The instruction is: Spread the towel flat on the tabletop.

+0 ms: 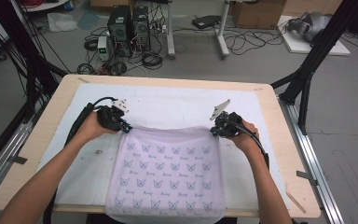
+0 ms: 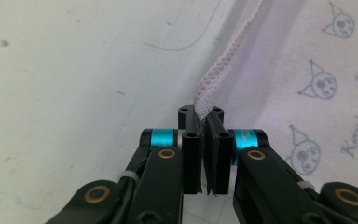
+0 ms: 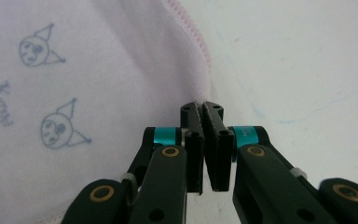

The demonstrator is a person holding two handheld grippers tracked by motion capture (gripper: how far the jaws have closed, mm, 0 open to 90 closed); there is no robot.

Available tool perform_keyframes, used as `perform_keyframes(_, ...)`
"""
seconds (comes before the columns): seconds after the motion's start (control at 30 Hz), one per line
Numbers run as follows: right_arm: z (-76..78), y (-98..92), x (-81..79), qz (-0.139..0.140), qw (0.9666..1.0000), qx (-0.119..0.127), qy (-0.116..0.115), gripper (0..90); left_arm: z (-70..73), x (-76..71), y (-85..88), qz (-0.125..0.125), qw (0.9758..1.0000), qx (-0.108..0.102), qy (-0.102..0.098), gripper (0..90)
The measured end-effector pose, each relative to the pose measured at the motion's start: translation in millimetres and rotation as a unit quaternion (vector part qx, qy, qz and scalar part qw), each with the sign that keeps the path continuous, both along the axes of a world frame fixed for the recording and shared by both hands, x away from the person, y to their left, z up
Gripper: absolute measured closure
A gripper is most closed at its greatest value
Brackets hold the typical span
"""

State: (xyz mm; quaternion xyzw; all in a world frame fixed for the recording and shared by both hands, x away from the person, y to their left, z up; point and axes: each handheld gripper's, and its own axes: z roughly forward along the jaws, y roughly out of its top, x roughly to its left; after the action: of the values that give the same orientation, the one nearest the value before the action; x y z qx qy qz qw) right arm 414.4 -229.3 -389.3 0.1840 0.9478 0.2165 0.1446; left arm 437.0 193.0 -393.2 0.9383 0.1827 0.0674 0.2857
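A pale cloth point(image 1: 167, 172) printed with small cat faces lies flat on the white mat point(image 1: 177, 105) covering the counter point(image 1: 279, 154), its near edge hanging over the counter's 6 o'clock side. The left hand-held gripper point(image 1: 123, 126) pinches the cloth's far corner at 10 o'clock, its jaws closed on the stitched hem point(image 2: 214, 79). The right hand-held gripper point(image 1: 214, 130) clamps the far corner at 2 o'clock, with the pink edge point(image 3: 198, 42) caught between its jaws.

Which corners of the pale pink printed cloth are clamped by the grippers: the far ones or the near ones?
The two far corners of the pale pink printed cloth: left gripper and right gripper pinch them; the near ones hang free over the table's edge.
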Motion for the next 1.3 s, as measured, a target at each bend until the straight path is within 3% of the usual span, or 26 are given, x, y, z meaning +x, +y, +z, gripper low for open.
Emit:
perform_keyframes(0.3,24.3,7.6,14.4,-0.020,0.9990,0.014,-0.038,87.3,11.8,9.4,8.7,0.035,0.9990,-0.009,-0.026,84.4)
perform_keyframes(0.33,23.9,8.0,15.8,-0.026,0.9990,0.013,-0.033,85.1,10.7,10.0,7.8,0.047,0.9983,0.000,-0.035,78.0)
perform_keyframes(0.37,21.3,8.2,17.0,-0.032,0.9991,0.012,-0.026,78.0,8.9,11.0,7.0,0.062,0.9969,0.015,-0.046,66.1)
perform_keyframes(0.4,18.6,8.6,17.1,-0.043,0.9985,-0.002,-0.033,73.4,7.0,12.2,7.1,0.077,0.9956,0.022,-0.049,54.3)
perform_keyframes(0.43,17.0,8.0,17.1,-0.054,0.9979,-0.013,-0.034,71.0,6.4,13.5,8.8,0.083,0.9949,0.031,-0.048,49.3)
perform_keyframes(0.47,16.2,6.0,17.7,-0.059,0.9977,-0.008,-0.031,68.6,6.0,13.5,9.7,0.083,0.9949,0.030,-0.048,50.0)
perform_keyframes(0.57,19.1,1.9,15.6,-0.063,0.9972,0.007,-0.038,66.5,8.9,12.3,13.0,0.079,0.9956,0.014,-0.048,45.5)
perform_keyframes(0.73,24.2,-5.0,12.8,-0.078,0.9950,0.037,-0.050,56.5,18.8,7.5,16.3,0.058,0.9960,-0.039,-0.054,37.0)
perform_keyframes(0.8,25.7,-7.5,10.3,-0.083,0.9936,0.060,-0.049,52.0,24.3,1.9,20.3,0.052,0.9948,-0.066,-0.058,34.1)
perform_keyframes(0.9,27.8,-15.9,3.7,-0.097,0.9882,0.108,-0.050,42.5,31.8,-9.8,29.2,0.041,0.9920,-0.096,-0.071,33.1)
perform_keyframes(1.0,29.5,-24.0,-5.3,-0.111,0.9828,0.138,-0.054,31.9,36.0,-22.9,38.0,0.046,0.9882,-0.114,-0.091,24.0)
perform_keyframes(1.07,31.0,-28.3,-11.9,-0.119,0.9787,0.157,-0.058,23.5,37.1,-32.2,44.8,0.052,0.9839,-0.138,-0.101,20.1)
perform_keyframes(1.13,32.8,-34.5,-19.4,-0.125,0.9704,0.198,-0.059,17.6,36.8,-42.3,51.6,0.063,0.9778,-0.167,-0.110,10.2)
perform_keyframes(1.17,34.2,-38.2,-25.0,-0.126,0.9642,0.226,-0.059,13.7,36.7,-45.4,53.8,0.063,0.9768,-0.173,-0.110,7.0)
perform_keyframes(1.2,35.0,-40.2,-28.5,-0.129,0.9602,0.240,-0.060,11.3,36.5,-49.7,56.6,0.066,0.9748,-0.183,-0.110,3.0)
perform_keyframes(1.3,38.0,-48.6,-42.1,-0.117,0.9473,0.292,-0.060,8.5,36.8,-63.2,66.0,0.057,0.9681,-0.213,-0.118,1.7)
